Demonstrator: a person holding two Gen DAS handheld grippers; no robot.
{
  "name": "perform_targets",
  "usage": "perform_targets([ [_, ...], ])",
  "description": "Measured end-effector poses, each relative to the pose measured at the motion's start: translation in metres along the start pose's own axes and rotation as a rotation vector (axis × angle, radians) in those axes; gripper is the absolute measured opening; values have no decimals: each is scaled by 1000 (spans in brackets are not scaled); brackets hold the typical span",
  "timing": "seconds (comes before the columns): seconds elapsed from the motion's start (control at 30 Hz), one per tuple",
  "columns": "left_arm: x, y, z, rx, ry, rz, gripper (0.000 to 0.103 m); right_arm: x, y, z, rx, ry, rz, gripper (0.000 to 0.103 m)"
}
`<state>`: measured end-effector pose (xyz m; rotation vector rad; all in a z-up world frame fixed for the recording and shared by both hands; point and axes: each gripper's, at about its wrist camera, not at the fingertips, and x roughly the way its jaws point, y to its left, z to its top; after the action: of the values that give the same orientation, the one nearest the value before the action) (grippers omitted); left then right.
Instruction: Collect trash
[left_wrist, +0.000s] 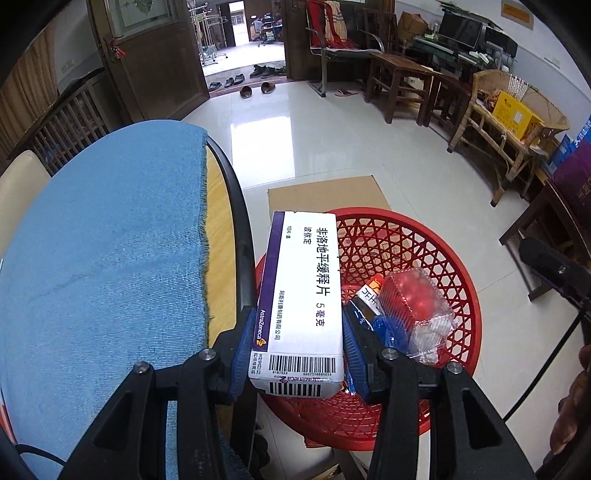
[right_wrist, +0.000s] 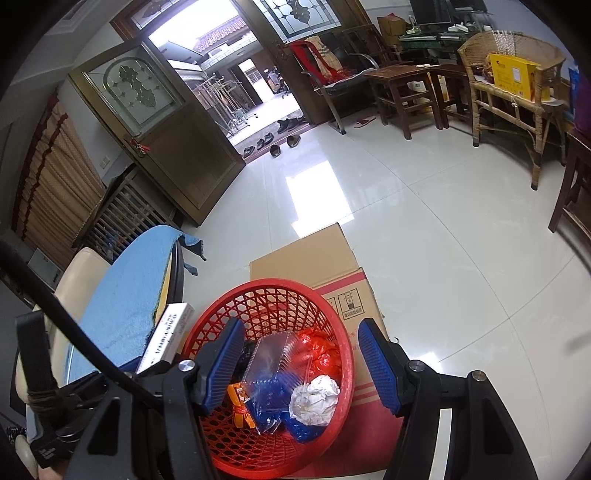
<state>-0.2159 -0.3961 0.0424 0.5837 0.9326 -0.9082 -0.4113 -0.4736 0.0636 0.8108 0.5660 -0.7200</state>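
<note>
Landmark: the round red plastic lattice basket (right_wrist: 334, 363), standing on a flattened brown cardboard sheet (right_wrist: 303, 254) on the tiled floor.
Already in the basket: a clear plastic clamshell box (right_wrist: 273, 354), a crumpled white paper wad (right_wrist: 314, 400), blue wrappers, an orange packet and a red bag, so most of your collecting looks done.
In hand: your left gripper (left_wrist: 295, 350) is pinching a white and purple cardboard medicine box (left_wrist: 303, 291) by its long sides, held just above the basket's near rim, beside the bench edge.
Other gripper: your right gripper (right_wrist: 299, 363) is spread and carrying nothing, hanging over the basket.
Bench: the blue cloth on the bench (left_wrist: 107, 266) shows no other litter in view.
Left to do: in my judgement, only dropping this box into the basket.
</note>
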Motion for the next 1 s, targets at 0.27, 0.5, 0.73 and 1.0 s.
perform_targets([
  [0.27,12,-5,1,8,26,0,48,-1,1,2,2,-2,2,68],
  [0.5,17,-8,3,26,39,-7,48,-2,-1,2,6,-4,-1,68],
  [0.73,6,-11,2,35,26,-26,78,-6,1,1,1,-7,2,68],
  [1.0,-40,11,-5,-16,-83,-5,78,-18,5,-8,-2,-25,-52,72],
])
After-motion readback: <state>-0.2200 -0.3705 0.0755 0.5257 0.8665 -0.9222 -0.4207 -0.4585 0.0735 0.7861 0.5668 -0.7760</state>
